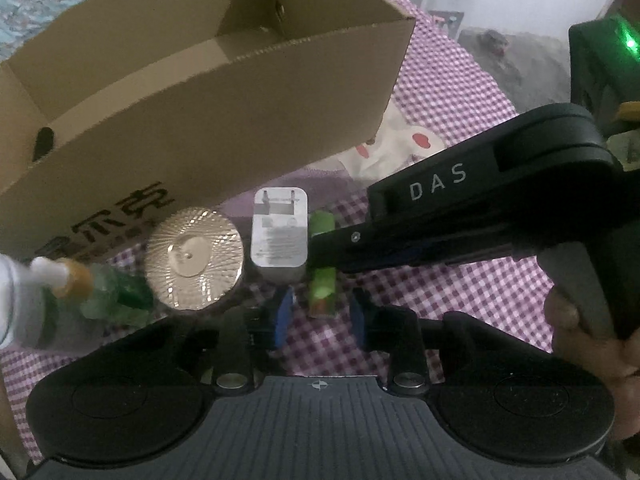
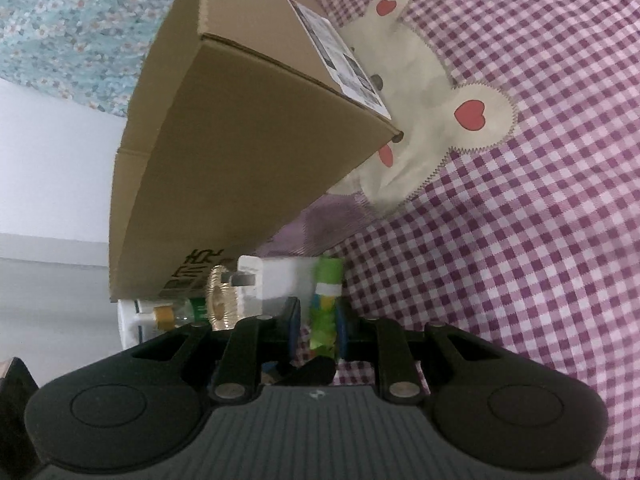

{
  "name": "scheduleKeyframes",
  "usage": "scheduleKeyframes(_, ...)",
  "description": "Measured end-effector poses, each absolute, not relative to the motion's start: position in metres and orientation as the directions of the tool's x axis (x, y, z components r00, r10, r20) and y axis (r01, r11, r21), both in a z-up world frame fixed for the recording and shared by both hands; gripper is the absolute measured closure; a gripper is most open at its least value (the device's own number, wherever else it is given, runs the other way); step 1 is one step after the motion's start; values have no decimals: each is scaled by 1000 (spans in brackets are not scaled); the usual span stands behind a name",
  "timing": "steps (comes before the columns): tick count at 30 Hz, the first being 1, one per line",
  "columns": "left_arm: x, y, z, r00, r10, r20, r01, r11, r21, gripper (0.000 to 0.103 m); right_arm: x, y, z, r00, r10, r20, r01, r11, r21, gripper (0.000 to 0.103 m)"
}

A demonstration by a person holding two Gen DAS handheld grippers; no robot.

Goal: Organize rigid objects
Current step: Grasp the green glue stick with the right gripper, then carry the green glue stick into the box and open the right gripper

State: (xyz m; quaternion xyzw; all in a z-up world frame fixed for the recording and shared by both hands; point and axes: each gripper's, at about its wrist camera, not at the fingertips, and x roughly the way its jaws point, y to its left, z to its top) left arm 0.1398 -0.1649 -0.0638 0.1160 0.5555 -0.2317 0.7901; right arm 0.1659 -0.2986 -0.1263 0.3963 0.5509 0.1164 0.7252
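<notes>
A green tube [image 1: 322, 292] lies on the purple checked cloth [image 1: 460, 292], last in a row of small items in front of an open cardboard box [image 1: 240, 120]. My right gripper [image 1: 316, 246] reaches in from the right across the tube's middle. In the right wrist view its blue pads [image 2: 295, 320] press on both sides of the green tube [image 2: 325, 312], so my right gripper [image 2: 318, 314] is shut on it. My left gripper [image 1: 319, 316] hangs over the tube's near end with its jaws apart, clear of the tube.
Left of the tube stand a white charger plug [image 1: 280, 236], a round golden disc [image 1: 194, 258], a green glass bottle [image 1: 116, 292] and a white pump bottle [image 1: 20, 300]. A cream bear patch [image 2: 424, 92] lies beside the box [image 2: 240, 160]. A hand [image 1: 580, 340] holds the right gripper's handle.
</notes>
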Motion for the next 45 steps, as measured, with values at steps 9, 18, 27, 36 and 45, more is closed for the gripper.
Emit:
scheduleKeyframes(9, 145, -179, -77, 275, -226, -934, 488, 870, -67, 77, 166, -294, -132, 374, 621, -689, 254, 646, 720, 86)
scheduleKeyframes(18, 135, -179, -71, 281, -227, -932, 514, 856, -54, 82, 153, -291, -133, 385, 631, -674, 243, 635, 733, 85)
scheduleKeyframes(27, 104, -181, -41, 321, -281, -904, 553, 831, -62, 83, 123, -305, -107, 435, 648, -625, 223, 595, 772, 86)
scheduleKeyframes(36, 71, -160, 29, 445, -369, -816, 566, 822, -64, 83, 89, -303, -37, 525, 644, -556, 97, 604, 791, 86)
scheduleKeyframes(45, 96, -124, 77, 578, -345, -739, 469, 882, -45, 83, 126, -259, 32, 535, 697, -478, -85, 608, 790, 86)
